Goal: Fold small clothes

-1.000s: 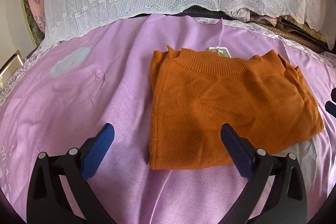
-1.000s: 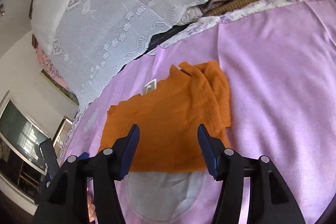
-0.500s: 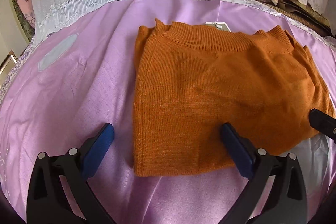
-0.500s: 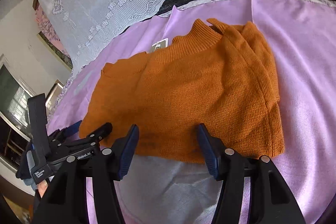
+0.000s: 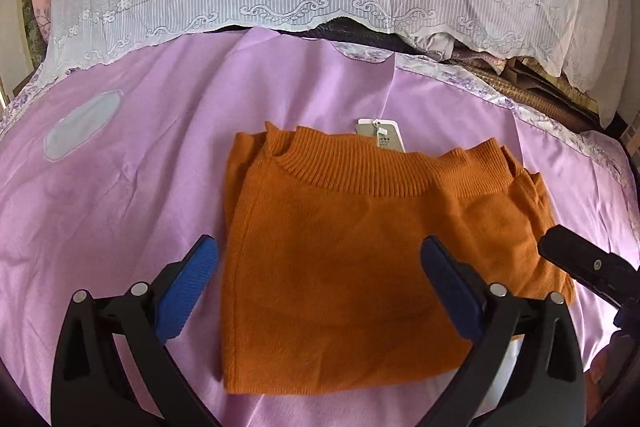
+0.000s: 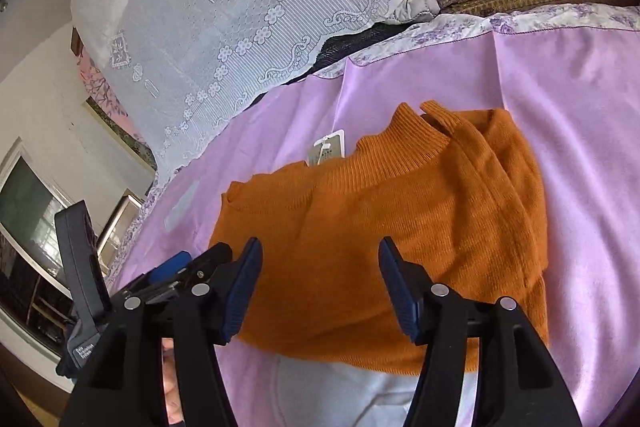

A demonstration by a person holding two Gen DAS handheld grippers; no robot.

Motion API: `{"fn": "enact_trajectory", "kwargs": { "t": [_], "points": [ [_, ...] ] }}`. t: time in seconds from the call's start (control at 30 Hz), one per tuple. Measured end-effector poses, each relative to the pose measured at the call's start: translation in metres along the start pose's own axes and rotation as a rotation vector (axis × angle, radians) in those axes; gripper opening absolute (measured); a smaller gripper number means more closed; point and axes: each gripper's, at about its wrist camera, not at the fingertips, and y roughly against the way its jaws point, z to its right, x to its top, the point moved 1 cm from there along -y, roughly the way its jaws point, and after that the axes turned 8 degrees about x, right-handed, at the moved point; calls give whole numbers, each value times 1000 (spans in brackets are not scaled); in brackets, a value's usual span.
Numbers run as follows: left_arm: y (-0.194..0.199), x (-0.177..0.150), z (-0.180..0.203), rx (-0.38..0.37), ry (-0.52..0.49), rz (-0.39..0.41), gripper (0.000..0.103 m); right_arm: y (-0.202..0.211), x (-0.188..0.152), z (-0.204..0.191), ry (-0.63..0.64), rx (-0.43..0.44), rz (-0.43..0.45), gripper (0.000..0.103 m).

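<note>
Your orange sweater lies folded on the bed; both tongs, left and right, hover wide and empty over its near hem.

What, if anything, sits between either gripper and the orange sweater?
Nothing visible. The left gripper and right gripper are both open, with bare orange sweater straight ahead between the fingers. The paper tag lies at the far collar, out of the way.
</note>
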Motion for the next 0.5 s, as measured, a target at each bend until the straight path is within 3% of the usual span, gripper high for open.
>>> {"fn": "enact_trajectory", "kwargs": {
  "t": [0.2, 0.3, 0.5],
  "points": [
    [-25, 28, 12, -31, 10, -4, 99, -44, 35, 7, -108, 114, -14, 62],
    [-44, 43, 17, -42, 21, -18, 99, -72, 47, 17, -142, 131, -47, 62],
    [-92, 43, 23, 83, -21, -107, 98, -92, 56, 53, -223, 124, -46, 59]
  ]
}}
